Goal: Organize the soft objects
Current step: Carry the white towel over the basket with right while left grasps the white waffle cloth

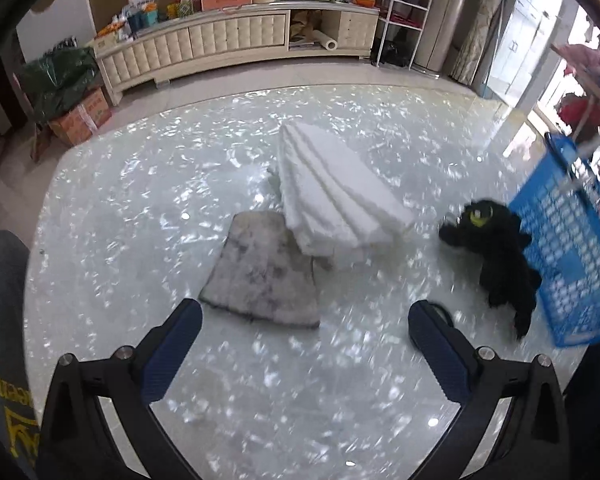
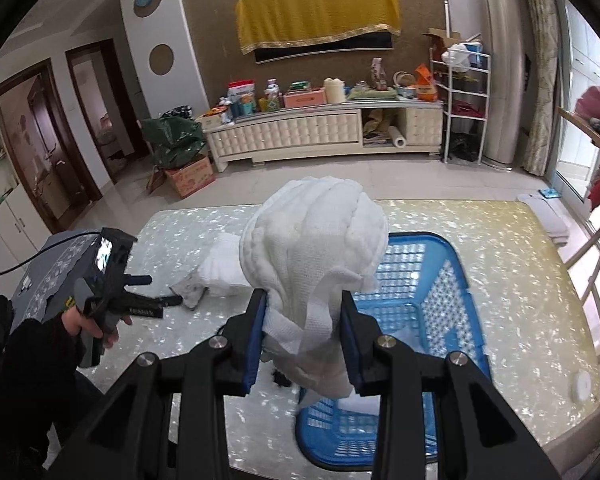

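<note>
In the right wrist view my right gripper (image 2: 304,328) is shut on a bunched white towel (image 2: 312,248), held up over the blue plastic basket (image 2: 428,280) on the shiny table. A person's hand holds my left gripper (image 2: 160,290) at the left, near a white folded stack (image 2: 220,268). In the left wrist view my left gripper (image 1: 304,332) stands open, nothing between its fingers, just short of a grey cloth (image 1: 260,268). The white folded stack (image 1: 336,196) overlaps that cloth's far corner. A black plush toy (image 1: 496,256) leans against the blue basket (image 1: 572,240) on the right.
Across the tiled floor stands a long cream cabinet (image 2: 300,132) loaded with boxes and jars, with a white wire rack (image 2: 464,108) beside it. A cardboard box (image 2: 190,178) sits on the floor at its left. A small white disc (image 2: 582,386) lies near the table's right edge.
</note>
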`<state>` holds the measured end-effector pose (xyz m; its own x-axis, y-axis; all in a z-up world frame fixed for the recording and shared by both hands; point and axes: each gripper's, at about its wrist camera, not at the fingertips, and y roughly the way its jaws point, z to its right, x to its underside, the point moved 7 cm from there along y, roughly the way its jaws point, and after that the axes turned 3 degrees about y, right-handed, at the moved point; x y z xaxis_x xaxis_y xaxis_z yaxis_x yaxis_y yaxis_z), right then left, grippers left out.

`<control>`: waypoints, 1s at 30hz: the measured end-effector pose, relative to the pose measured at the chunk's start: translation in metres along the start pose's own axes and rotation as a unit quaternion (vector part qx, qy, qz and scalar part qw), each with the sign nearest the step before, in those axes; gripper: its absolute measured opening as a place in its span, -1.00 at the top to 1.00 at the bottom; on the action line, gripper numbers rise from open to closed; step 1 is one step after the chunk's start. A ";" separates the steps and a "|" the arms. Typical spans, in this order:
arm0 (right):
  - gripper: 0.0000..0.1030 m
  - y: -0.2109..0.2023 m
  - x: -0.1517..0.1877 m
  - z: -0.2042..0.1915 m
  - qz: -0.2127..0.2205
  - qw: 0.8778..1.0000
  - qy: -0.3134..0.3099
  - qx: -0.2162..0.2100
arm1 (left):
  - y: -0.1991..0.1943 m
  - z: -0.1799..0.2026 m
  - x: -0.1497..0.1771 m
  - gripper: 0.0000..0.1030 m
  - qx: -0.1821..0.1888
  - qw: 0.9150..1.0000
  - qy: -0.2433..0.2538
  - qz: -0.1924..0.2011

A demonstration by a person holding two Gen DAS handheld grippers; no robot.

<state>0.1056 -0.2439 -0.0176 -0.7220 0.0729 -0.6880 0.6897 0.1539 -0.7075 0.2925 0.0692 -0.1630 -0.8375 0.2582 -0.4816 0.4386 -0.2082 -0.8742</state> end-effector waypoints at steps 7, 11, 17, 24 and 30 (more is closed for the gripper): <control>0.37 0.002 0.016 0.031 -0.024 0.999 0.024 0.028 | 0.024 0.010 -0.033 -1.00 -0.003 1.000 0.013 -0.010; 0.37 0.004 0.024 0.042 -0.039 0.998 0.037 0.039 | 0.046 0.016 -0.047 -1.00 -0.002 0.999 0.032 -0.027; 0.37 0.014 0.034 0.050 -0.065 0.996 0.044 0.045 | 0.072 0.026 -0.062 -1.00 0.023 0.998 0.049 -0.039; 0.37 0.028 0.036 0.053 -0.087 0.994 0.048 0.045 | 0.100 0.026 -0.072 -1.00 0.006 0.996 0.062 -0.065; 0.37 0.035 0.039 0.057 -0.103 0.993 0.045 0.047 | 0.117 0.024 -0.078 -1.00 0.022 0.996 0.052 -0.076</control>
<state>0.1045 -0.2922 -0.0785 -0.8471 0.1372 -0.5135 0.5263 0.0817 -0.8464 0.4013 0.0017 -0.2259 -0.8537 0.3859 -0.3497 0.2930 -0.1993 -0.9351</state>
